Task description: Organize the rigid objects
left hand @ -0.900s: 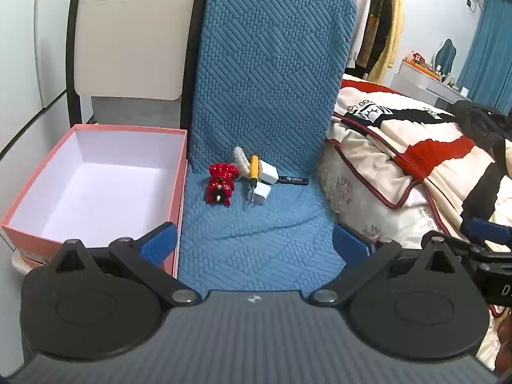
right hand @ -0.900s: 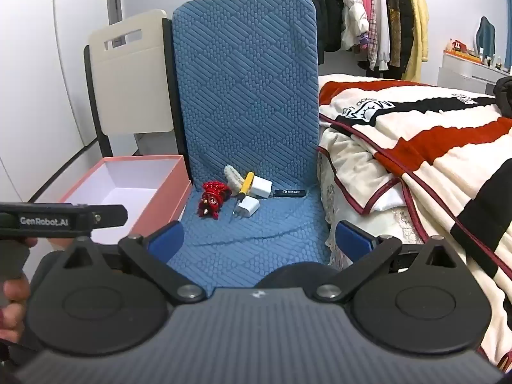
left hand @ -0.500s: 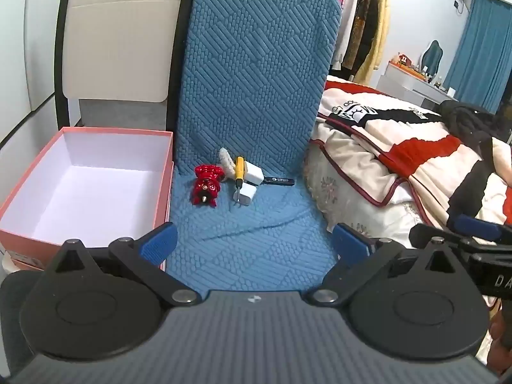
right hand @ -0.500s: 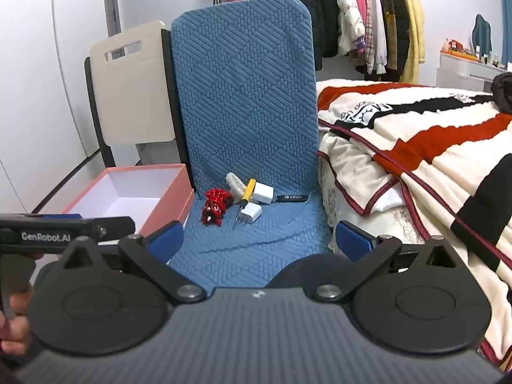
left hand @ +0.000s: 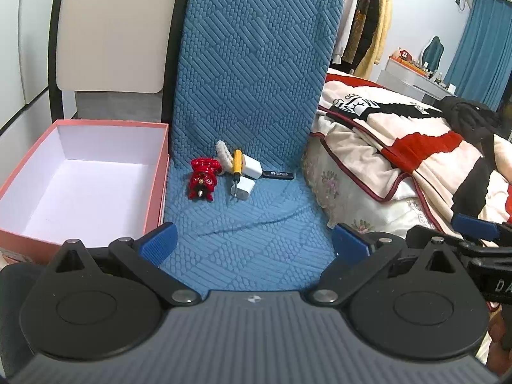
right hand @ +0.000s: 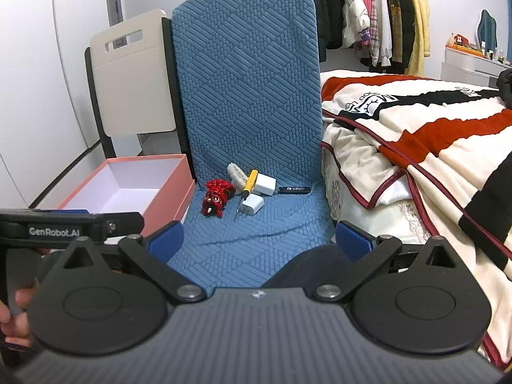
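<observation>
1. While nothing is picked up yet, both tongs are spread wide and empty; left gripper (left hand: pixel 254 241) and right gripper (right hand: pixel 259 235) hover over the front of the blue seat cushion (left hand: pixel 256 240).
2. Further back sits the pile: red toy (left hand: pixel 203 182), yellow screwdriver (left hand: pixel 236 172) lying across two white chargers (left hand: pixel 248 176), black stick (left hand: pixel 277 175) and something white and fluffy (left hand: pixel 223 150), all bunched close together.
3. Pink box (left hand: pixel 28 172) is open to the left, touching the cushion; I'd guess this is the approach step; next move needs one gripper to reach in and close on one item, probably the toy.

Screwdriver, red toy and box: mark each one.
Screwdriver (left hand: pixel 237 160): left wrist view, on its yellow handle.
Red toy (left hand: pixel 202 183): left wrist view, on its body.
Box (right hand: pixel 166 200): right wrist view, on its pink outer wall.
</observation>
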Tool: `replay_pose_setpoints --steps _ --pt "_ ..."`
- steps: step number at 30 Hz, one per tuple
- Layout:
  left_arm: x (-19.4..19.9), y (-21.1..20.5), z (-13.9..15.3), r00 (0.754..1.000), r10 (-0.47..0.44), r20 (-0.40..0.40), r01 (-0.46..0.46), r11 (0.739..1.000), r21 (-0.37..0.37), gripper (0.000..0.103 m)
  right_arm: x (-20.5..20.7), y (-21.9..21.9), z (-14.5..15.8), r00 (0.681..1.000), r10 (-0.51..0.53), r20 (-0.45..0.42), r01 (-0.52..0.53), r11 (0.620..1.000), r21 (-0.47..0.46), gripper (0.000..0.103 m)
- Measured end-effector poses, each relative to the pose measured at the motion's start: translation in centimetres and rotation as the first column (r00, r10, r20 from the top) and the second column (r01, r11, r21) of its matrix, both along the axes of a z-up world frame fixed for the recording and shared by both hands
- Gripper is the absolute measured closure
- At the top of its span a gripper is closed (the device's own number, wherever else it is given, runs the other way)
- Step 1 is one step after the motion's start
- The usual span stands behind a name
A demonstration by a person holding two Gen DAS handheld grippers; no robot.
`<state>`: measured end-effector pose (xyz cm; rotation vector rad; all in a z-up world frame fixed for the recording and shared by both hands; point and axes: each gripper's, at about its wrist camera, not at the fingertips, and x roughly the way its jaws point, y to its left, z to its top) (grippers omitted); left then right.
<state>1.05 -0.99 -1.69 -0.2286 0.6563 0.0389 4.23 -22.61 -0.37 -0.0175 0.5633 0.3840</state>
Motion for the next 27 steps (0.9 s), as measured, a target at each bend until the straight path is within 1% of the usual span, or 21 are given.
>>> replay_pose_setpoints --steps 8,16,21,27 --pt "1.6 0.7 -0.4 1.0 0.019 -0.009 -0.02 1.0 -0.016 0.0 1.8 0.5 0.2 1.0 0.012 0.003 -0.012 1.0 0.003 0.0" --pt "2.4 1.4 -1.4 0.999 0.031 -0.024 -0.031 0.999 -0.022 0.0 3.1 1.5 -1.6 0.999 0.031 -0.036 -0.032 0.999 -0.003 0.0" --pt "3.3 1.9 -1.6 0.999 0.034 -0.016 -0.034 0.999 -0.04 0.0 3.7 1.7 -2.2 0.999 0.012 -0.052 -0.013 1.0 -0.01 0.0" --pt "4.3 2.2 -1.9 1.0 0.024 -0.016 -0.025 0.999 -0.035 0.0 4.1 1.6 -3.0 0.998 -0.014 -0.067 0.013 1.0 -0.009 0.0"
